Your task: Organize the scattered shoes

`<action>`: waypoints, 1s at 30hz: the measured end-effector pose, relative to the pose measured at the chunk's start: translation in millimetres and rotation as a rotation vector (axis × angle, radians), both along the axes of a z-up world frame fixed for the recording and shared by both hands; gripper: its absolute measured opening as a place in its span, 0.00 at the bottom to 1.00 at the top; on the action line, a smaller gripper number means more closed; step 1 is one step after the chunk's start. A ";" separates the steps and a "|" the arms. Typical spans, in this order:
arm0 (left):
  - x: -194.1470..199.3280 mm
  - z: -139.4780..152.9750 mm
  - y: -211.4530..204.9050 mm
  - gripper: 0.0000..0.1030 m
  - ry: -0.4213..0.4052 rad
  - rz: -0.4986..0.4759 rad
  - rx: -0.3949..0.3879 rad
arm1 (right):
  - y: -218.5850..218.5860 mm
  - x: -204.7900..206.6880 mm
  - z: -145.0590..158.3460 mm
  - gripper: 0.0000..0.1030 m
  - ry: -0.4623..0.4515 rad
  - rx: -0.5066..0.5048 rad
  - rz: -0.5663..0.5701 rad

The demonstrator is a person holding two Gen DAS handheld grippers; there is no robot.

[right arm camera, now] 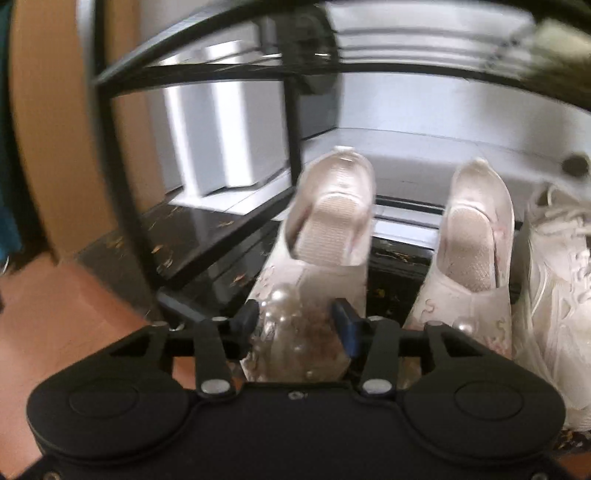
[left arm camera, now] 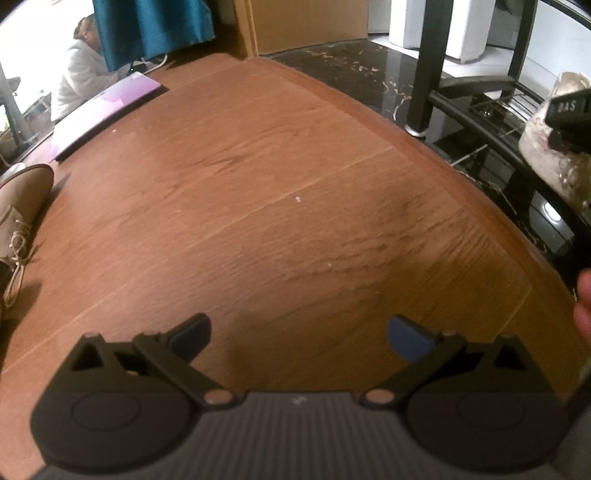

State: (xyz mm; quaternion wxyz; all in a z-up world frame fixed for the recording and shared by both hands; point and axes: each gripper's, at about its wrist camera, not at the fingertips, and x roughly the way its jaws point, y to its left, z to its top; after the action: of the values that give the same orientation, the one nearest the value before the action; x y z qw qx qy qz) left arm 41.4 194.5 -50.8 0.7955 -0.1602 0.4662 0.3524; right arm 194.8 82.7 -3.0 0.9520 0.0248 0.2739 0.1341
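My right gripper [right arm camera: 295, 321] is shut on the pearl-trimmed toe of a white slip-on shoe [right arm camera: 328, 221] and holds it at the black shoe rack [right arm camera: 291, 122]. Its matching shoe [right arm camera: 476, 236] stands just to the right on the rack, and a white sneaker [right arm camera: 554, 277] stands further right. In the left wrist view my right gripper [left arm camera: 569, 122] and the held shoe [left arm camera: 543, 147] show at the right edge. My left gripper [left arm camera: 299, 338] is open and empty over the wooden floor [left arm camera: 258, 184]. A tan lace-up shoe [left arm camera: 22, 206] lies at the far left of that floor.
A purple-covered flat pad [left arm camera: 103, 110] lies on the floor at the back left, near a teal curtain [left arm camera: 155, 26]. A dark marble strip [left arm camera: 351, 70] borders the wood by the rack's legs [left arm camera: 424, 74]. A person in white [left arm camera: 81, 70] sits at the back left.
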 end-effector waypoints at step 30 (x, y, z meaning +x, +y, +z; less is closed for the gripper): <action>5.0 1.1 -7.6 0.99 0.002 -0.057 0.022 | -58.3 48.0 -19.4 0.58 0.018 -0.063 -0.075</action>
State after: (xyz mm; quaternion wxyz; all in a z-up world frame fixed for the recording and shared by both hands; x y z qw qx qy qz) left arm 46.4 186.9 -49.7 0.8063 -0.1379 0.4677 0.3349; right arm 242.8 24.4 -22.4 0.9542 0.0060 0.2855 0.0893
